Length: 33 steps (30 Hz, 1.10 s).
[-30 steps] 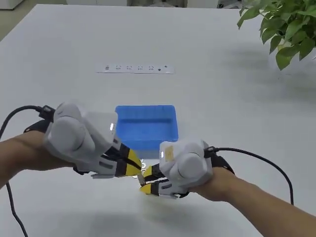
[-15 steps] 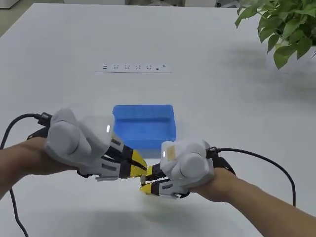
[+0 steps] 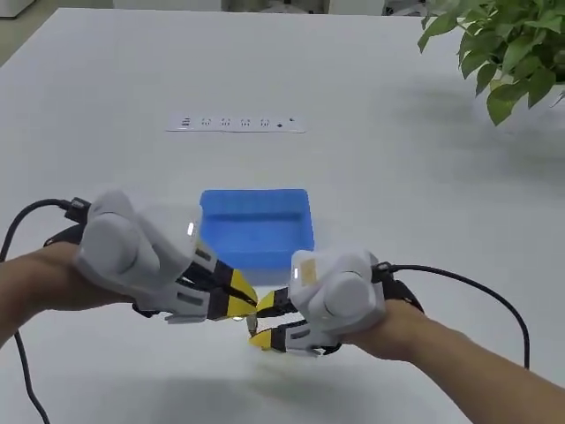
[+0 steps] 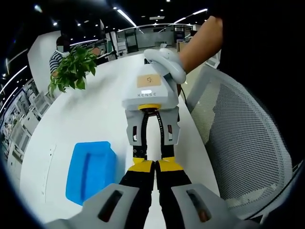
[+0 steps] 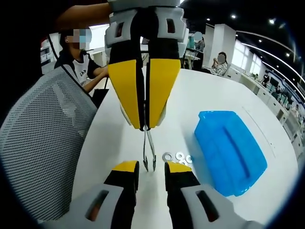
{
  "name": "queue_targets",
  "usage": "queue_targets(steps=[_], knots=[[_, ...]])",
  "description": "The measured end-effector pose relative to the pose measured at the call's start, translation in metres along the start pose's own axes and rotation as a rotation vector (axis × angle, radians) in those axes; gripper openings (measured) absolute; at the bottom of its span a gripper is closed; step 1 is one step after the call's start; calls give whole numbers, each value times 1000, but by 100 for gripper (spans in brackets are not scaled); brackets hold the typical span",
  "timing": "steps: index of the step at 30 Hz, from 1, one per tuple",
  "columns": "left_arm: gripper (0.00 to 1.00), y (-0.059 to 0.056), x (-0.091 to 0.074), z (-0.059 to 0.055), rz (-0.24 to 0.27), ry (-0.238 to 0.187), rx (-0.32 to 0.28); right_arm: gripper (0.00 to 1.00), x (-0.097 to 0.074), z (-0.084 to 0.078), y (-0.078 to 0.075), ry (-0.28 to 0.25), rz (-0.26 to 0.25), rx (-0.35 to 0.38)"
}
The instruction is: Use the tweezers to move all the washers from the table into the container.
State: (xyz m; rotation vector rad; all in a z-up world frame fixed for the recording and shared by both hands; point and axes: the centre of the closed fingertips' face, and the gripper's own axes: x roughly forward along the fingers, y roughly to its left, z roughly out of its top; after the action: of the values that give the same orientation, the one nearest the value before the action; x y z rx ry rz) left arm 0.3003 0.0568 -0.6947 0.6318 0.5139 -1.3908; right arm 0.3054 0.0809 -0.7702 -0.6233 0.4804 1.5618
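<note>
While the left gripper (image 5: 144, 125) clamps the tweezers (image 5: 145, 148) between pressed-together jaws, the right gripper (image 5: 151, 166) stands spread either side of their tips, not touching; the washers (image 5: 178, 156) lie on the table (image 5: 109, 152) just beside, near the container (image 5: 228, 148). A lopsided squeeze could twist the tweezers; the flat washers may skid away.

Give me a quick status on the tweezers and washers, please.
Left gripper shut on tweezers. Right gripper open, straddling their tips. Washers on table beside container. Nothing blocking.
</note>
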Motion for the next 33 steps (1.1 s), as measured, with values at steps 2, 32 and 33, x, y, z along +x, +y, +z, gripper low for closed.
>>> queue_targets(steps=[2,32,33], knots=[[5,0,-1,1,-5,-2,-3,25,-2,-2,-2,6,-9,-2],[5,23,7,17,-23,-24,14,31,-36,-22,-29,14,-100,77],[5,23,8,18,-24,-23,14,31,-36,-22,-30,14,-101,79]])
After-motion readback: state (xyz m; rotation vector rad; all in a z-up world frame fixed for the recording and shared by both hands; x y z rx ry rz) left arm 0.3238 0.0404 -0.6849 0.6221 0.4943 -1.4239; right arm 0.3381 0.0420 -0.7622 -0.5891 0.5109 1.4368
